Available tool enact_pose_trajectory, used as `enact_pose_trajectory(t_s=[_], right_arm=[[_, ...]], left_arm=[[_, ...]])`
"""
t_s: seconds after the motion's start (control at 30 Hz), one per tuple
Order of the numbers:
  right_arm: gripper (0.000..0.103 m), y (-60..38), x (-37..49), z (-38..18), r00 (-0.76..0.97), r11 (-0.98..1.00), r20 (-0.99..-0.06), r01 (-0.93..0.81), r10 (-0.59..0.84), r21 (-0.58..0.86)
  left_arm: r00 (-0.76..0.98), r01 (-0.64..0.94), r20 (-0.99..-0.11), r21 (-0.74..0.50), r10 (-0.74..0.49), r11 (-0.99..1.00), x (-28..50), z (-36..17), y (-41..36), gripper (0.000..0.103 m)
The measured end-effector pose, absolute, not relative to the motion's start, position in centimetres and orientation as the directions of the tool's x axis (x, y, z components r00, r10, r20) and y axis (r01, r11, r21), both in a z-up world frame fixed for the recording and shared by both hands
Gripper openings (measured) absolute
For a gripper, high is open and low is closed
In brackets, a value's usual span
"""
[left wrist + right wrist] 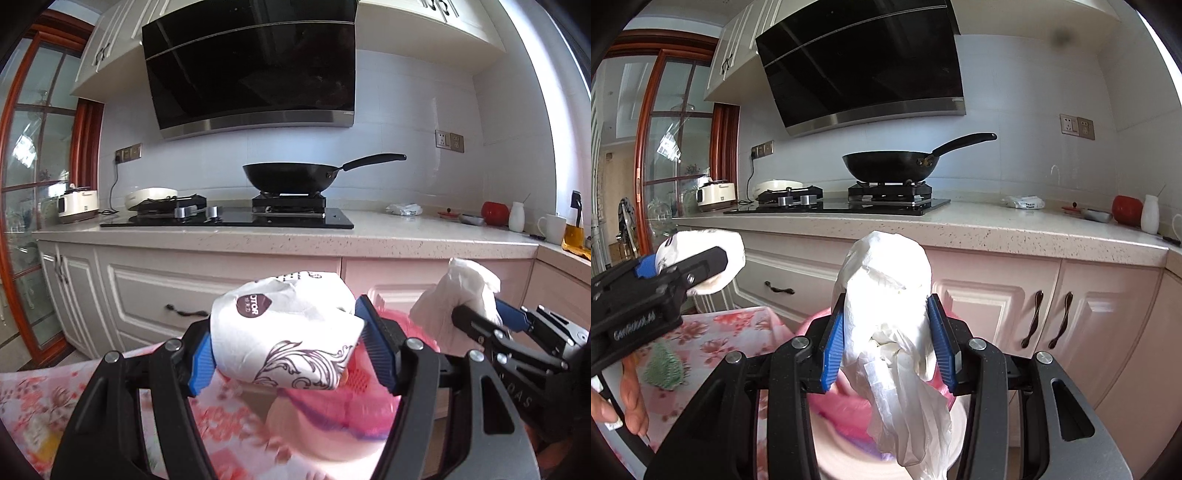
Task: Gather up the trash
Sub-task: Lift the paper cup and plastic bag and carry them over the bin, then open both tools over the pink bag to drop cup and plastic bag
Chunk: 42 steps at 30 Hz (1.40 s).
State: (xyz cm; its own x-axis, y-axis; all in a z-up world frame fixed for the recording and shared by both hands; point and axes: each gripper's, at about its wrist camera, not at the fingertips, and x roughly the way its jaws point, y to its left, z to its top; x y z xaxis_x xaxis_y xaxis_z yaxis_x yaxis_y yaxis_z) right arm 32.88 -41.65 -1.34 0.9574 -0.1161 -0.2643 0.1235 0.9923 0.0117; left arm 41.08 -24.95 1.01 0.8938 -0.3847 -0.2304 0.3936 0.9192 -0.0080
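- Left gripper (286, 350): clenched on printed wrapper (284, 332), over pink bin (354, 410)
- Right gripper (888, 345): grasping white bag (890, 314), same bin below
- Handling: centre both over the bin mouth before letting go; light items may drift

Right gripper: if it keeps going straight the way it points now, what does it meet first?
The right gripper, shut on a crumpled white plastic bag, points at the lower cabinet fronts under the countertop. Those would likely come first; the way looks free until then, though depth is unclear.
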Motion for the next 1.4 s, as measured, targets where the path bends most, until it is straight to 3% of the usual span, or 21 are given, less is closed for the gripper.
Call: enact_pose_trajectory(t_s=[0.4,0.67,0.83,0.97,1.4], right_arm=[[0.042,-45.5,39.0,-3.9,0.946,0.988,-0.295,0.149,-0.133,0.032],[0.042,-47.7,41.6,-6.2,0.941,0.988,-0.319,0.138,-0.108,0.072],[0.054,-48.3,43.2,-7.5,0.939,0.989,-0.335,0.117,-0.081,0.088],[0.064,-48.9,42.7,-8.0,0.943,0.986,-0.325,0.116,-0.072,0.117],[0.064,-46.4,36.8,-5.2,0.95,0.987,-0.302,0.115,-0.075,0.117]], left_arm=[[0.852,0.454,-0.246,-0.094,-0.463,0.886,49.5,-0.7,-30.2,0.066],[0.829,0.483,-0.284,-0.07,-0.481,0.873,52.8,-4.1,-31.6,0.067],[0.81,0.512,-0.301,-0.057,-0.504,0.857,54.9,-5.7,-31.9,0.067],[0.809,0.519,-0.282,-0.069,-0.516,0.852,56.0,-5.8,-31.3,0.083],[0.848,0.457,-0.278,-0.044,-0.451,0.888,50.8,-4.0,-26.0,0.091]])
